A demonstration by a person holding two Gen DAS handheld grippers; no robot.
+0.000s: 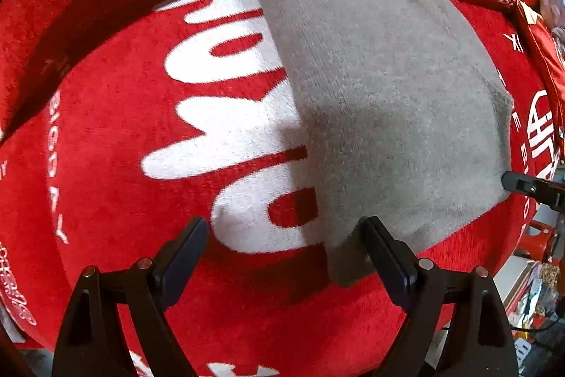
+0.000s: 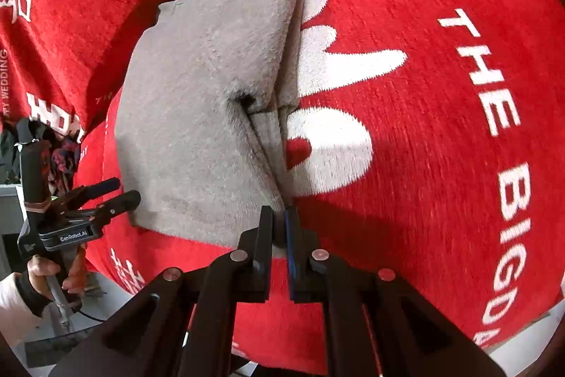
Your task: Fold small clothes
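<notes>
A small grey knitted garment lies folded on a red plush cloth with big white letters. My left gripper is open; its right finger rests at the garment's near corner and its left finger is on the red cloth. In the right wrist view the garment shows stacked folded layers along its right edge. My right gripper is shut on the garment's near edge at that fold. The left gripper shows there at the garment's left corner, jaws apart.
The red cloth covers the table and hangs over its edges. A red packet lies at the far right. Cluttered shelves and floor show past the right edge. The person's hand holds the left gripper's handle.
</notes>
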